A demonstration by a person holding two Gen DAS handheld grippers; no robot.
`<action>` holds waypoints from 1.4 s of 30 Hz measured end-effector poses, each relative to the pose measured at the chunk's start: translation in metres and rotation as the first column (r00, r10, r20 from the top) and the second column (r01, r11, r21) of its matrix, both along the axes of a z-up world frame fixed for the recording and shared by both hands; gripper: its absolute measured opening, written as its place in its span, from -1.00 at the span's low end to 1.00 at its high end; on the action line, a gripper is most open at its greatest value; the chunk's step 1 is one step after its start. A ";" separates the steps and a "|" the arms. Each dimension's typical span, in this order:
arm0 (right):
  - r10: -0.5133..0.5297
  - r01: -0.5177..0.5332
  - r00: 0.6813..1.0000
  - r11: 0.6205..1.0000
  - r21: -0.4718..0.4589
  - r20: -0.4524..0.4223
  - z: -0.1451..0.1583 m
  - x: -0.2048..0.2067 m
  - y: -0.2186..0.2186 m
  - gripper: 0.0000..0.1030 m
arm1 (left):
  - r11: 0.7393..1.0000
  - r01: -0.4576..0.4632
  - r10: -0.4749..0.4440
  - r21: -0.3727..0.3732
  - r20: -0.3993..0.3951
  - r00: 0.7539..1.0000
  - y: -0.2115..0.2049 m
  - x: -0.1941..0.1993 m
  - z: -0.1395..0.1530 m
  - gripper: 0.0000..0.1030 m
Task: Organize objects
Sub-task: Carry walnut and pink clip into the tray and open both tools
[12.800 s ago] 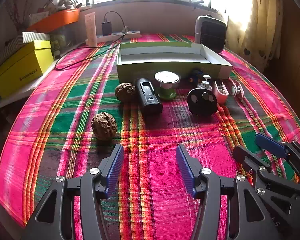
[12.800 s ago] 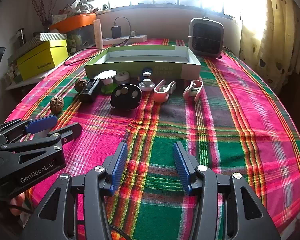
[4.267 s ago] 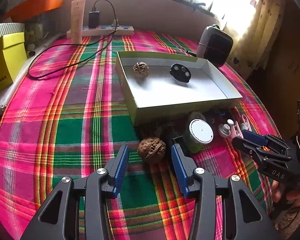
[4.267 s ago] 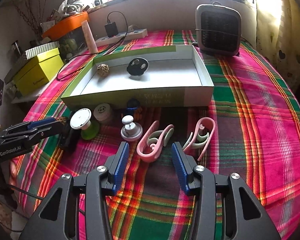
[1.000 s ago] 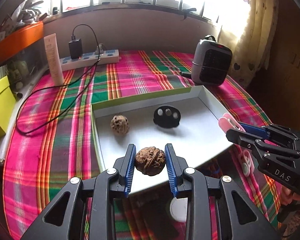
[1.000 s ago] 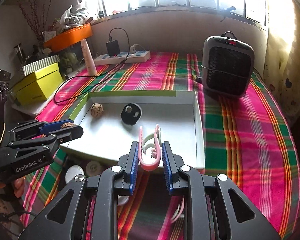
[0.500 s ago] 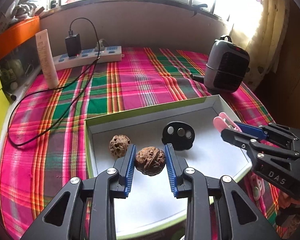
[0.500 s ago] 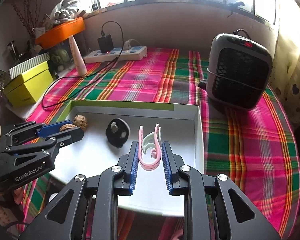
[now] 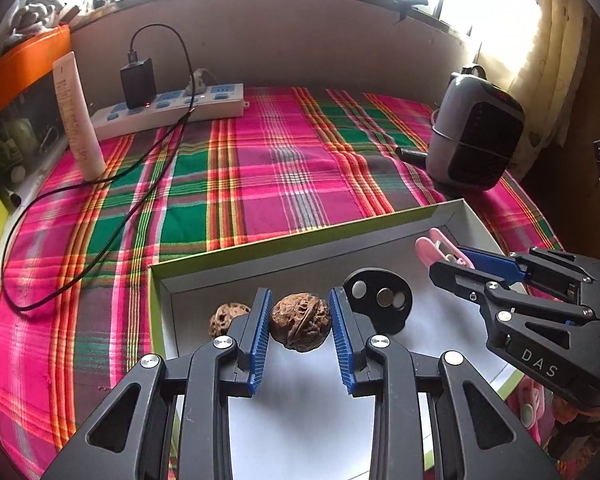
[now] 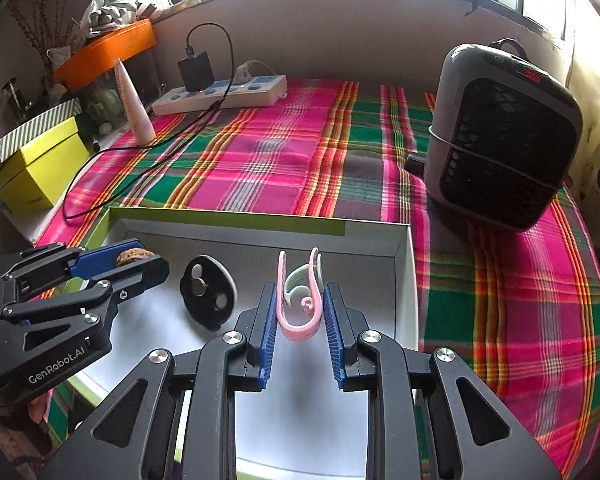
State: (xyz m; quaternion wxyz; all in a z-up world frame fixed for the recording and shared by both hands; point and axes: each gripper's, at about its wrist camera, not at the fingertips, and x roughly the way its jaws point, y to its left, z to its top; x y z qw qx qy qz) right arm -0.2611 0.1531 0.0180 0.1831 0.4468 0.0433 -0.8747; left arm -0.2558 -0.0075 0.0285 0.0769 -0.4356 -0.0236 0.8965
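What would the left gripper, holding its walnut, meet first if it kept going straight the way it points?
Probably the white floor of the box, between the other walnut and the black disc; depth is unclear.

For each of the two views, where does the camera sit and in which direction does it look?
Left wrist: sits behind the left gripper, looking down into the tray; it grips a walnut; right gripper at right.
Right wrist: behind the right gripper, gripping a pink clip; left gripper at left.
Shared: tray, black disc, heater, power strip.
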 end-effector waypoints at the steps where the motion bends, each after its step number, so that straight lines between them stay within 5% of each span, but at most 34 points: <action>1: 0.000 0.000 1.000 1.000 0.001 0.004 -0.001 -0.001 0.000 -0.53 | 1.000 -0.001 0.001 -0.001 0.001 1.000 0.000 -0.001 0.000 -0.46; 40: -0.015 0.015 1.000 1.000 0.019 0.018 -0.008 -0.010 -0.005 -0.53 | 0.998 0.004 -0.002 -0.056 0.036 0.999 0.003 -0.016 -0.012 -0.40; 42: -0.020 0.020 1.000 1.000 0.010 0.021 -0.008 -0.010 -0.003 -0.40 | 0.998 0.005 -0.002 -0.058 0.038 0.999 0.004 -0.016 -0.013 -0.37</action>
